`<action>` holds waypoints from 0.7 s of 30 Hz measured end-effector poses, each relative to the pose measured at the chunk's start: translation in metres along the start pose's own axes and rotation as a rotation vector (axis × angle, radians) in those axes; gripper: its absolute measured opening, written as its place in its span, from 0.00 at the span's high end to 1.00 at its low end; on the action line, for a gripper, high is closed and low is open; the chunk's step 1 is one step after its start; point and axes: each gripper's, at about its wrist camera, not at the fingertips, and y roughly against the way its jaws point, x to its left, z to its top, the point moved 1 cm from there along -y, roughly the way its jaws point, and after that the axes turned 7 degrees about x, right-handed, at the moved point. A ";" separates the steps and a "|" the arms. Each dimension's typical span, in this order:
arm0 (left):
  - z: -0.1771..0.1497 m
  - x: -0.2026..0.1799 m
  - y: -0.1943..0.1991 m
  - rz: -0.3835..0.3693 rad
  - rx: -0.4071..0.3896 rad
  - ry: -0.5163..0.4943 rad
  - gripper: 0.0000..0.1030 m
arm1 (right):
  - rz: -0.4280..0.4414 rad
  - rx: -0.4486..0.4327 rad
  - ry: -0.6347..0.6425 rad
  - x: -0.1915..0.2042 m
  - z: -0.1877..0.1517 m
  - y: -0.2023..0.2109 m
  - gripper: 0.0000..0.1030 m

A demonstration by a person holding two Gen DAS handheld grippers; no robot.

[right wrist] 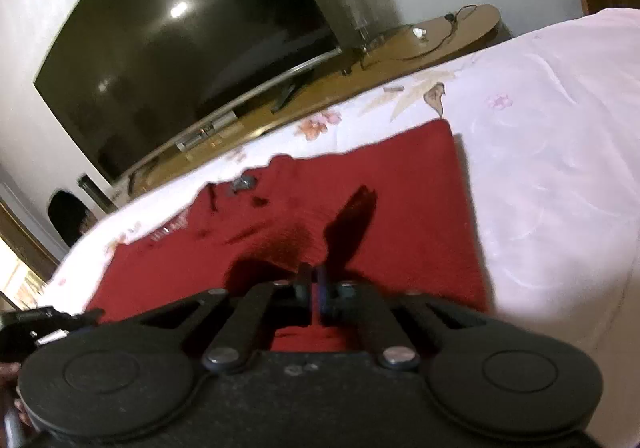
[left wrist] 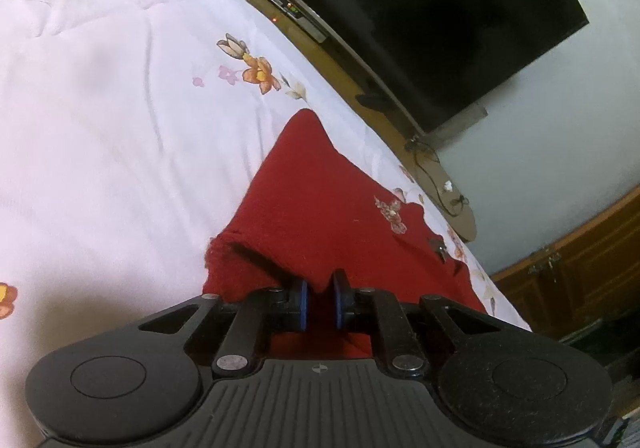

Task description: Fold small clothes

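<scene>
A small red knitted garment (left wrist: 320,199) lies spread on a white floral bed cover (left wrist: 100,127). My left gripper (left wrist: 320,296) is shut on the garment's near edge, with red cloth pinched between its blue pads. In the right wrist view the same red garment (right wrist: 400,187) stretches away over the bed cover (right wrist: 540,147). My right gripper (right wrist: 314,288) is shut on its near edge, cloth bunched between the jaws. The other gripper's black body (right wrist: 36,324) shows at the far left.
A large dark television (left wrist: 440,7) stands on a low wooden stand (right wrist: 400,55) just past the bed's far edge, with cables and a set-top box (left wrist: 288,7). A wooden cabinet (left wrist: 580,272) is to the right. White wall lies behind.
</scene>
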 end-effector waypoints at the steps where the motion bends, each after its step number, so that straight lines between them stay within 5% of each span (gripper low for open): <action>1: 0.000 0.002 0.001 -0.009 0.004 0.008 0.88 | -0.002 -0.011 -0.006 -0.001 -0.001 0.004 0.61; 2: -0.001 0.003 0.003 -0.013 0.006 0.015 0.88 | 0.006 -0.014 -0.024 -0.003 -0.002 0.008 0.48; 3: -0.002 0.005 0.006 -0.021 0.010 0.025 0.87 | 0.022 -0.010 -0.046 -0.006 -0.003 0.009 0.45; 6: -0.007 0.006 0.009 -0.046 0.011 0.045 0.65 | 0.058 -0.002 -0.102 -0.014 -0.006 0.012 0.42; 8: -0.007 0.004 0.008 -0.055 0.005 0.052 0.57 | 0.069 0.011 -0.123 -0.015 -0.005 0.006 0.44; 12: 0.000 0.002 -0.001 -0.053 -0.006 0.086 0.55 | 0.096 0.025 -0.151 -0.014 0.002 -0.009 0.58; 13: 0.001 0.003 -0.003 -0.056 -0.008 0.094 0.57 | 0.096 0.032 -0.156 -0.013 0.003 -0.013 0.65; 14: 0.003 0.004 -0.004 -0.055 -0.010 0.093 0.79 | 0.089 0.033 -0.152 -0.012 0.004 -0.017 0.81; 15: 0.004 0.005 -0.006 -0.041 -0.003 0.089 0.90 | 0.079 0.035 -0.144 -0.011 0.004 -0.019 0.88; 16: 0.005 0.008 -0.007 -0.050 0.000 0.096 0.90 | 0.073 0.040 -0.139 -0.010 0.005 -0.021 0.97; 21: 0.000 0.005 0.007 -0.088 -0.028 0.031 0.90 | 0.066 -0.029 -0.101 -0.007 0.005 0.005 0.98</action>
